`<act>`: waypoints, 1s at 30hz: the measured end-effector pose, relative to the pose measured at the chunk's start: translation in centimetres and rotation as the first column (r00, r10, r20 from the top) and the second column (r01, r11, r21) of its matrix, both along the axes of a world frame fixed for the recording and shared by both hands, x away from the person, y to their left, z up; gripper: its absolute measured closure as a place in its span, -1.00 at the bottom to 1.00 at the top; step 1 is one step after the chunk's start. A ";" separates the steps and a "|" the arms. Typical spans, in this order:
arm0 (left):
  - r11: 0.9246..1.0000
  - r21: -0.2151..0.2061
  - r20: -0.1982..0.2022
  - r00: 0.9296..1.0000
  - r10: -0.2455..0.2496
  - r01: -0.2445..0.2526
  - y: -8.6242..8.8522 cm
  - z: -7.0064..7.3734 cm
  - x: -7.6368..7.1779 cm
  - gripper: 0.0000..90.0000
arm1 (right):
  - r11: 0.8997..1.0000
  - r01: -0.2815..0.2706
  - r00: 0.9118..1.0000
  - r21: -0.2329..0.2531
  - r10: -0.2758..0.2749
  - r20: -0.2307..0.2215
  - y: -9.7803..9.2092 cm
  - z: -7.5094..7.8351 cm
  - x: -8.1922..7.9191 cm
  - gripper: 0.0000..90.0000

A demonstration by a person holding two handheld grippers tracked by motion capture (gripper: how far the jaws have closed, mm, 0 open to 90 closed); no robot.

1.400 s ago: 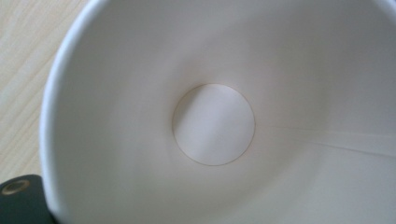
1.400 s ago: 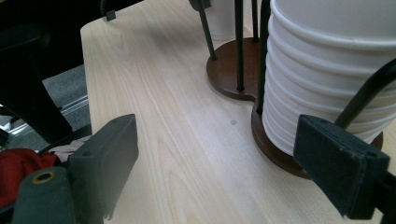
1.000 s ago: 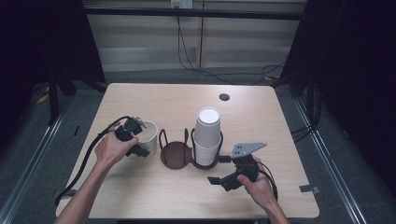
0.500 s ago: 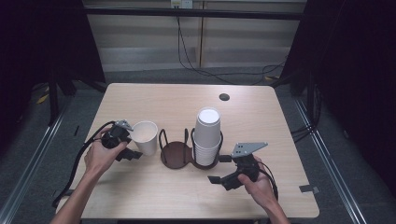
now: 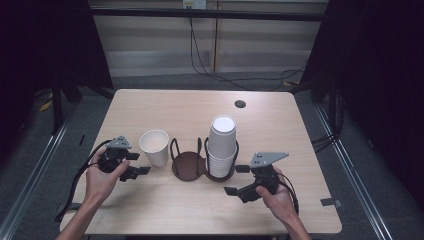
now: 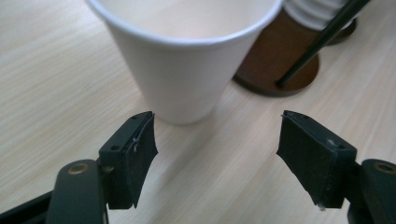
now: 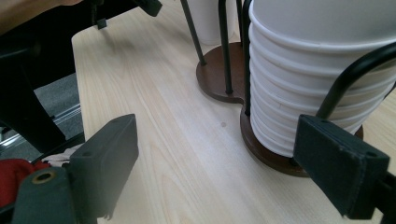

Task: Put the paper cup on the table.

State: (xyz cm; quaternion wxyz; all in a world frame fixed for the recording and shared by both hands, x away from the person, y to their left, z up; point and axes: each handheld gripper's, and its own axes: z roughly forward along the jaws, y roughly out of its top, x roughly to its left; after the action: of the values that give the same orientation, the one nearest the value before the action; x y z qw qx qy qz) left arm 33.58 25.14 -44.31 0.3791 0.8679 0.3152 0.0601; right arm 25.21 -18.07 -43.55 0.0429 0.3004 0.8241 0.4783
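1. Black left gripper point(image 5: 139, 163), held in the person's left hand point(image 5: 102, 175); jaws wide apart, flat rubbery pads bare, nothing between them.
2. White paper cup point(image 5: 154, 146), tapered, smooth-walled, upright on the pale wood-grain table point(image 5: 165, 107), mouth up; it stands just beyond the left jaws and just left of the holder, apparently clear of both.
3. Dark brown holder point(image 5: 190, 164): two round bases joined, thin black wire hoops rising. Left bay empty.
4. Ribbed stack of white cups point(image 5: 222, 145), nested mouth-down in the right bay.
5. Right gripper point(image 5: 237, 180), grey plate on top; jaws spread, empty, near the stack.
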 end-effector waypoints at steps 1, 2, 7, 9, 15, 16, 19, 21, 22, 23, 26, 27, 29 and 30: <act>1.000 -0.018 0.000 1.000 -0.009 0.009 0.0 0.1 -0.2 -0.39 | 1.000 0.001 1.000 -0.001 -0.001 0.000 0.0 0.0 0.0 -0.69; 0.999 -0.045 0.023 1.000 0.002 0.000 0.1 0.2 -0.5 -0.41 | 1.000 0.001 1.000 -0.003 -0.001 0.001 0.0 0.0 0.0 -0.69; 0.993 -0.115 0.052 0.999 -0.012 0.017 0.1 0.6 -1.9 -0.43 | 1.000 0.006 1.000 -0.001 -0.006 0.008 -0.1 0.1 -0.1 -0.69; 0.993 -0.113 0.063 0.998 -0.022 0.029 -0.2 0.6 -2.5 -0.43 | 1.000 0.014 1.000 -0.004 -0.014 0.010 -0.3 0.1 0.0 -0.69; 0.987 -0.162 0.090 0.996 -0.008 0.022 -0.1 1.1 -4.2 -0.43 | 1.000 0.023 1.000 -0.009 -0.022 0.016 -0.4 0.1 -0.2 -0.69; 0.987 -0.158 0.111 0.994 -0.002 0.019 -0.1 1.1 -4.5 -0.43 | 1.000 0.023 1.000 -0.005 -0.023 0.018 -0.4 0.1 -0.2 -0.69; 0.985 -0.172 0.110 0.994 0.003 0.016 0.0 1.2 -5.2 -0.43 | 1.000 0.028 0.999 -0.003 -0.028 0.016 -0.5 0.0 -0.2 -0.69; 0.984 -0.179 0.122 0.992 0.013 0.009 -0.3 1.3 -5.9 -0.43 | 1.000 0.030 0.999 -0.006 -0.030 0.016 -0.5 0.0 -0.2 -0.69; 0.984 -0.180 0.126 0.992 0.012 0.011 -0.4 1.3 -6.1 -0.44 | 1.000 0.029 0.999 -0.003 -0.029 0.014 -0.5 0.0 -0.2 -0.69; 0.981 -0.193 0.123 0.992 0.008 0.017 -0.6 1.3 -6.4 -0.44 | 1.000 0.029 0.999 -0.002 -0.029 0.015 -0.5 0.0 -0.2 -0.69; 0.980 -0.198 0.139 0.990 0.003 0.025 -1.3 1.3 -7.2 -0.46 | 1.000 0.030 0.999 -0.002 -0.030 0.014 -0.5 0.0 -0.3 -0.69; 0.976 -0.215 0.133 0.991 0.001 0.028 -1.5 1.1 -7.4 -0.46 | 1.000 0.030 0.999 -0.001 -0.030 0.015 -0.5 -0.1 -0.3 -0.69; 0.962 -0.272 0.117 0.993 0.020 0.013 -1.9 0.6 -7.4 -0.48 | 1.000 0.031 0.999 -0.002 -0.031 0.016 -0.5 -0.1 -0.3 -0.69; 0.960 -0.279 0.120 0.992 0.030 0.005 -2.1 0.3 -7.3 -0.49 | 0.999 0.033 0.999 -0.001 -0.033 0.016 -0.5 -0.1 -0.3 -0.69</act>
State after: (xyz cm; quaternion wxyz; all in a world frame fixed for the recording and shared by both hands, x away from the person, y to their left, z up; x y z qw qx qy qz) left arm 26.27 23.02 -43.97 0.5161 0.7984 0.3021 0.0710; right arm 24.91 -18.56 -43.66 0.0573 0.3101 0.8191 0.4792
